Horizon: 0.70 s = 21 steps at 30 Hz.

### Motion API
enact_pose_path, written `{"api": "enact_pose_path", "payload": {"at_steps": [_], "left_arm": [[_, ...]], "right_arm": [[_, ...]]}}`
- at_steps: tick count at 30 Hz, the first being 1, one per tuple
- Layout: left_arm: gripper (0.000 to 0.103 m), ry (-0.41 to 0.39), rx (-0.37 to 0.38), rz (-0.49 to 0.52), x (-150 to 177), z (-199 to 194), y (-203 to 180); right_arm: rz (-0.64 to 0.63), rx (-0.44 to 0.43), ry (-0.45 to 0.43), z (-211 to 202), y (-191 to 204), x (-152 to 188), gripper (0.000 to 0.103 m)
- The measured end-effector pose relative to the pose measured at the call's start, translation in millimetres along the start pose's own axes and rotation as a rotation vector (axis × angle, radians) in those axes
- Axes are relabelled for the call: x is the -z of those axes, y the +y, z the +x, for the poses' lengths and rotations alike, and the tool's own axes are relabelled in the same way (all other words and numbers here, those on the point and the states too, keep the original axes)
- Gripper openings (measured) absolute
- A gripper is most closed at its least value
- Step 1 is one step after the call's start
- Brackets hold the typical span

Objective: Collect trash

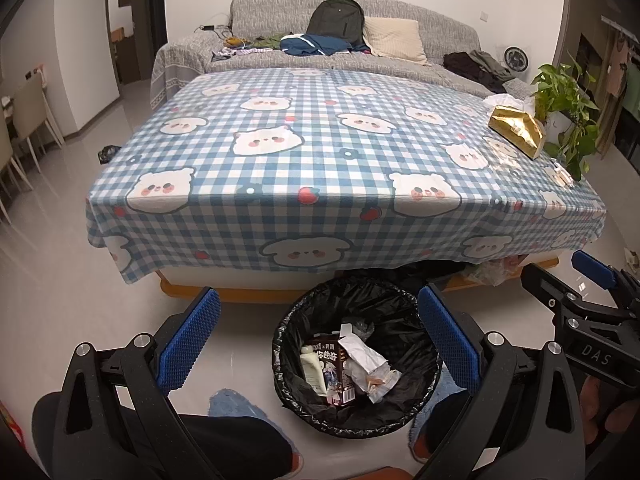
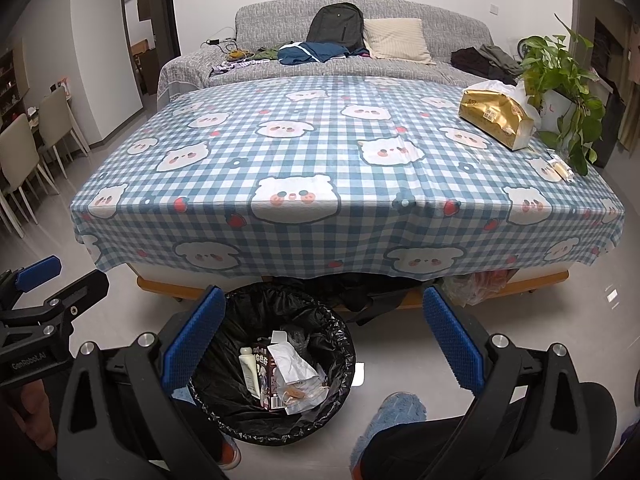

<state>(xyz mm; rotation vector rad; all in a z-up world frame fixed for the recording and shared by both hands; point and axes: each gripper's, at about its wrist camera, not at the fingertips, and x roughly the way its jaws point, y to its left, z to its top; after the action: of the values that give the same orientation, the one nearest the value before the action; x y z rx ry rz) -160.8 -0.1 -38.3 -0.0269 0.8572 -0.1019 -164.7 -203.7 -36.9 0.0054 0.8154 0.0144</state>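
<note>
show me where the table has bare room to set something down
The tablecloth is bare across its left, middle and near edge. Only the right end is crowded: gold tissue pack, plant, small wrapper.

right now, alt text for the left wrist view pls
The open left claw hangs over a black-lined trash bin holding wrappers and a small bottle. Beyond is a checkered tablecloth with a gold tissue pack.
</note>
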Motion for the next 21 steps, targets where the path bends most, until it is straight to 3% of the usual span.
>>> {"api": "enact_pose_path", "payload": {"at_steps": [21], "left_arm": [[0.097,-0.008,-0.007,-0.01,0.6,-0.6,1.9]], "right_arm": [[0.0,0.0,0.0,0.4,-0.2,0.3,0.095]]}}
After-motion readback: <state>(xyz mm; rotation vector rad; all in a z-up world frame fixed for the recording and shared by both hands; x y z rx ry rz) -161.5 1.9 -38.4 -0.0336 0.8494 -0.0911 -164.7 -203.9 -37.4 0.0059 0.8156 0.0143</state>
